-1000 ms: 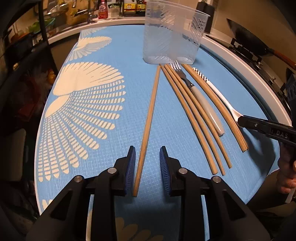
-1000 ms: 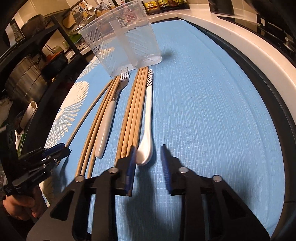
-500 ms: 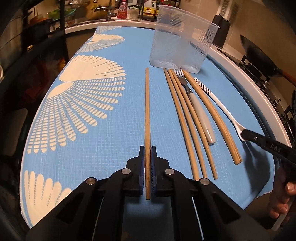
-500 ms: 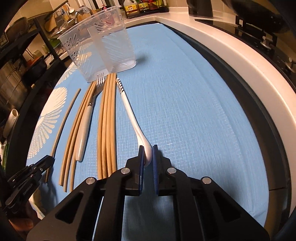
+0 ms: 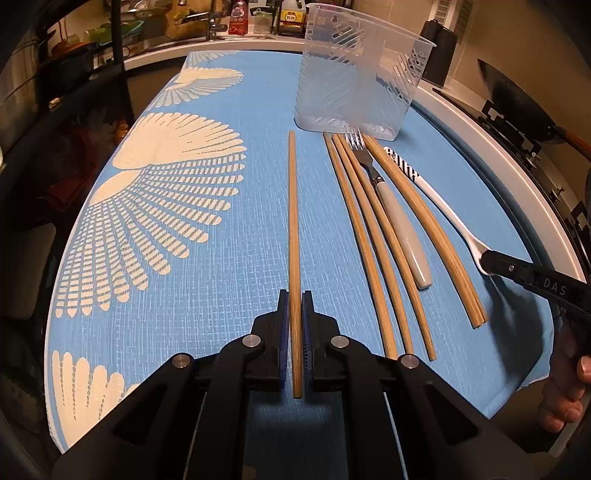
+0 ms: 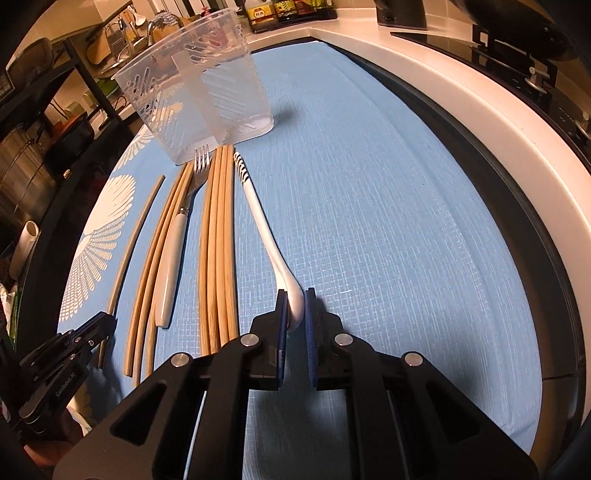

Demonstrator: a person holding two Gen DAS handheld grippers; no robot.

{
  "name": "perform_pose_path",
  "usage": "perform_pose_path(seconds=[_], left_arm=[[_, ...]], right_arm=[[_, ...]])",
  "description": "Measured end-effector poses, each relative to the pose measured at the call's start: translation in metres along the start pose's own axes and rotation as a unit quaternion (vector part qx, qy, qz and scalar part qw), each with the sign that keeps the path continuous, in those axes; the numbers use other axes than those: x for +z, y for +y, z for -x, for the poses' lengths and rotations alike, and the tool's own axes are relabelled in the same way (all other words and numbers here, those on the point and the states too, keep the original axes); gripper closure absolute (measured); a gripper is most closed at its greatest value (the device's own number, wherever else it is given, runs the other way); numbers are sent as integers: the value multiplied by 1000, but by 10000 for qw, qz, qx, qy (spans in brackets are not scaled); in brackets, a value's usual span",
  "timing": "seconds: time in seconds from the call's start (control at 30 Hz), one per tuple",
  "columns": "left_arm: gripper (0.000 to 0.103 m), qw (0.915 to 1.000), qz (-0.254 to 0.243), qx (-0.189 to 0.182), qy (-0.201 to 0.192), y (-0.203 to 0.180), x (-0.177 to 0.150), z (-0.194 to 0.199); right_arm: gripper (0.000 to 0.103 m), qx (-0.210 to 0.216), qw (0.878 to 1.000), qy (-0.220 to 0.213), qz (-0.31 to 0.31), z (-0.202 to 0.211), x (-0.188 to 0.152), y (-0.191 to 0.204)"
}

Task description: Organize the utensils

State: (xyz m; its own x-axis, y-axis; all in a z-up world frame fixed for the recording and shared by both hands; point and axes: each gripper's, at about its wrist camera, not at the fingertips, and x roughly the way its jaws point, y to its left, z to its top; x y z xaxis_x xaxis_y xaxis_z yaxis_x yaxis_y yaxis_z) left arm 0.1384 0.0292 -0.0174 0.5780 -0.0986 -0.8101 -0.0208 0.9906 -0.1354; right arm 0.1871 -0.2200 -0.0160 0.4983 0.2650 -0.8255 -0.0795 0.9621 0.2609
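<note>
My left gripper (image 5: 294, 306) is shut on the near end of a single wooden chopstick (image 5: 293, 221) that points straight away over the blue mat. My right gripper (image 6: 295, 306) is shut on the bowl end of a white spoon (image 6: 264, 229) with a striped handle tip. It also shows in the left wrist view (image 5: 436, 199), where my right gripper (image 5: 491, 262) holds it. Several loose chopsticks (image 5: 373, 236) and a fork (image 5: 391, 206) with a pale handle lie between them. A clear plastic utensil holder (image 5: 354, 74) stands upright beyond the utensils, empty.
The blue mat (image 5: 229, 258) with white fan patterns covers a white-rimmed table (image 6: 461, 110). A stove with a dark wok (image 5: 517, 107) is to the right. Bottles and a sink area (image 5: 240, 22) lie at the back, and dark shelving (image 6: 44, 122) stands on the left.
A second ago both grippers were open around their items. Both have closed, the left on the single chopstick, the right on the spoon bowl, and the chopstick now points straight ahead.
</note>
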Motion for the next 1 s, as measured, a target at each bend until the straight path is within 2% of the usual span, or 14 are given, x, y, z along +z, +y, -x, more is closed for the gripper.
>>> perform_pose_path(seconds=[0.13,0.23,0.4,0.73,1.0], left_arm=[[96,9999,107,-69,63,3,1,0],[96,9998,148,13,105,1,1,-1],[96,9998,-128,155,-21,-7,2,-3],[94,9998,-132,166,29,-8,1,0],[87,9997,41,201,-139,-5,-23,15]], right_arm=[[90,67,9999,75,6,-2,0,2],[90,64,9999,61,72,-3,-1,4],[92,17,9998,1,175,-2,-3,6],[92,-84,9997,-79,234,1,-5,1],[92,-4,9992,-133,376,2,-7,2]])
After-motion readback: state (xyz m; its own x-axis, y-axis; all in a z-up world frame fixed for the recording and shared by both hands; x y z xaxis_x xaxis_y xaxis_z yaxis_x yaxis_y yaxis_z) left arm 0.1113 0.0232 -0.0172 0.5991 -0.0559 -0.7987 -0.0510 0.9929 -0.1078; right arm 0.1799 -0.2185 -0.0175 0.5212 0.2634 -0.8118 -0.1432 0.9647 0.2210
